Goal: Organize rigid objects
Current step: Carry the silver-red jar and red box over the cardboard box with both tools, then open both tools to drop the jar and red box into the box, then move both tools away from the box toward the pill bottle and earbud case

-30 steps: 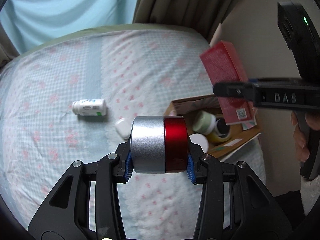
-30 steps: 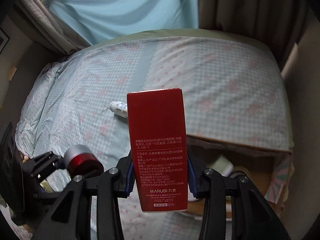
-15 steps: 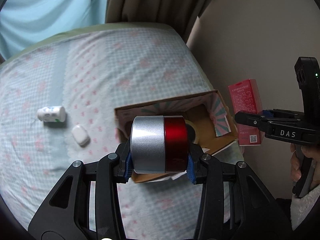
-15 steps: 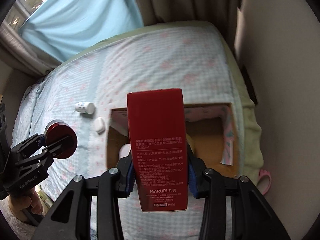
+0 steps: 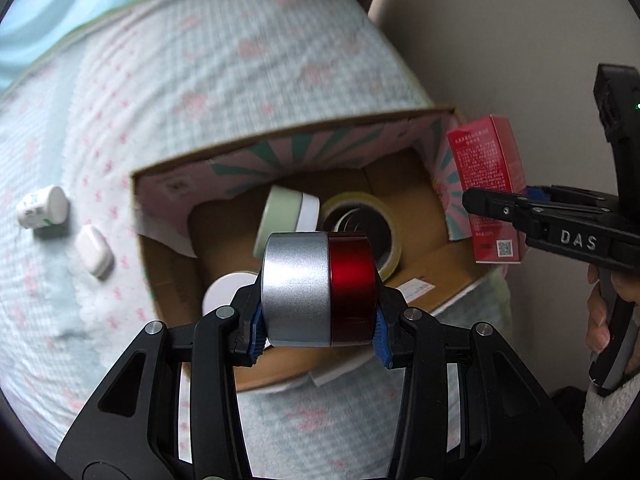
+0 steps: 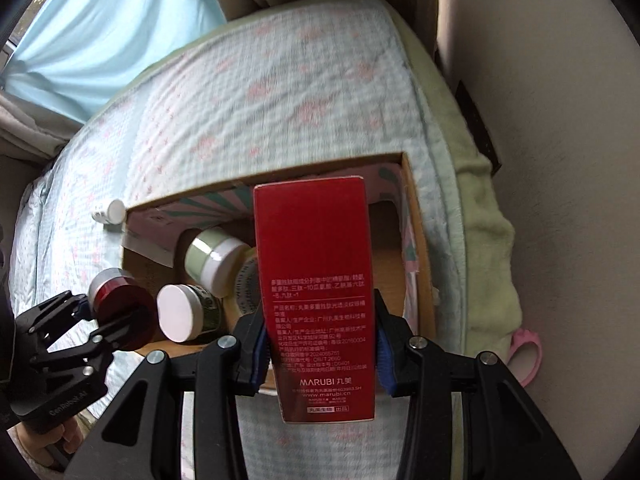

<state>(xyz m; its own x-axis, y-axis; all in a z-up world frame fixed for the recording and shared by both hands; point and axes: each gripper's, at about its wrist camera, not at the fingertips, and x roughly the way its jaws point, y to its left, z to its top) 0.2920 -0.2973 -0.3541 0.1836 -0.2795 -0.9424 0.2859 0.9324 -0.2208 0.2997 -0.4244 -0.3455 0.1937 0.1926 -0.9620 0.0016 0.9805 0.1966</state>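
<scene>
Here the left gripper [image 5: 320, 320] clamps a silver-and-red jar [image 5: 318, 288] over the open cardboard box [image 5: 280, 132] on the bed [image 5: 200, 60]; the right gripper [image 6: 320, 348] grips a red carton [image 6: 316, 280], hiding part of the box. Inside: two jars, one tape roll [image 5: 360, 220]. Beyond the box's left edge: one bottle [image 5: 42, 206], one blurred white case [image 5: 95, 256].

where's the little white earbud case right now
In the left wrist view the white earbud case lies on the bedspread, left of the cardboard box, just below-right of the small white pill bottle.
</scene>
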